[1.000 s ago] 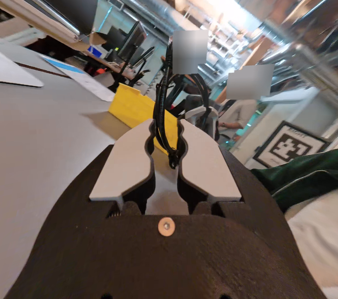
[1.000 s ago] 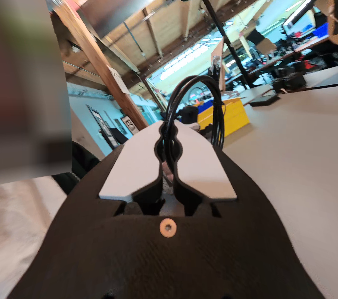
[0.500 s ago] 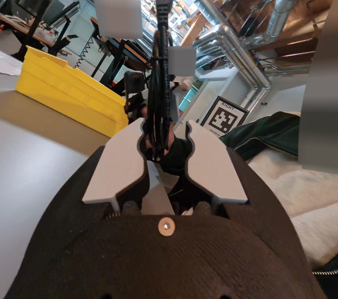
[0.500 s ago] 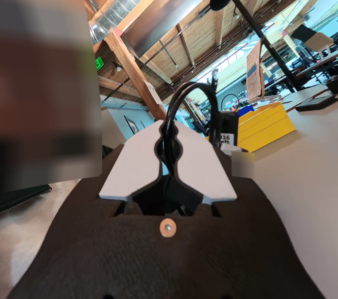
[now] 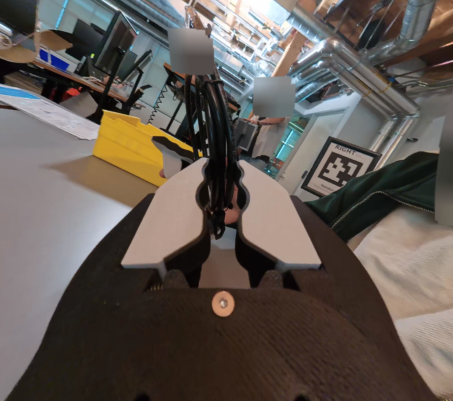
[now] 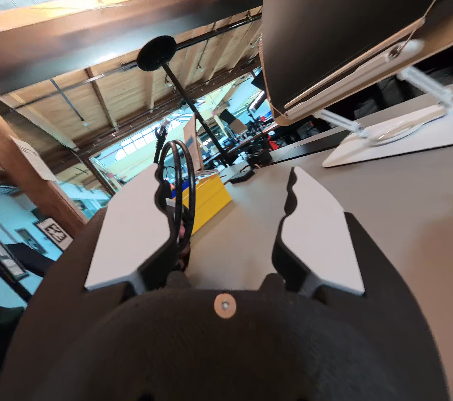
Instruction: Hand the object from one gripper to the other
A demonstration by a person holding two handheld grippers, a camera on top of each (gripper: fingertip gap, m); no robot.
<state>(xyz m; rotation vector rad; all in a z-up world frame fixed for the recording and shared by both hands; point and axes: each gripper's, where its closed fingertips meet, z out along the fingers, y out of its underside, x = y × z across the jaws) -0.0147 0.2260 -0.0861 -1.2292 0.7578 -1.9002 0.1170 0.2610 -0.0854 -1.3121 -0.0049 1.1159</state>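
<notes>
Two claws meet over the desk (image 5: 49,205): the left claw (image 5: 221,166) clenches the coiled black cable (image 5: 218,134), standing toward 12 o'clock, while the right claw (image 6: 224,172) gapes, released, cable at its 10 o'clock.

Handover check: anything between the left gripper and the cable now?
Nothing visible. The left gripper is shut on the coiled black cable. The right gripper is open, and the cable sits beside its left finger.
</notes>
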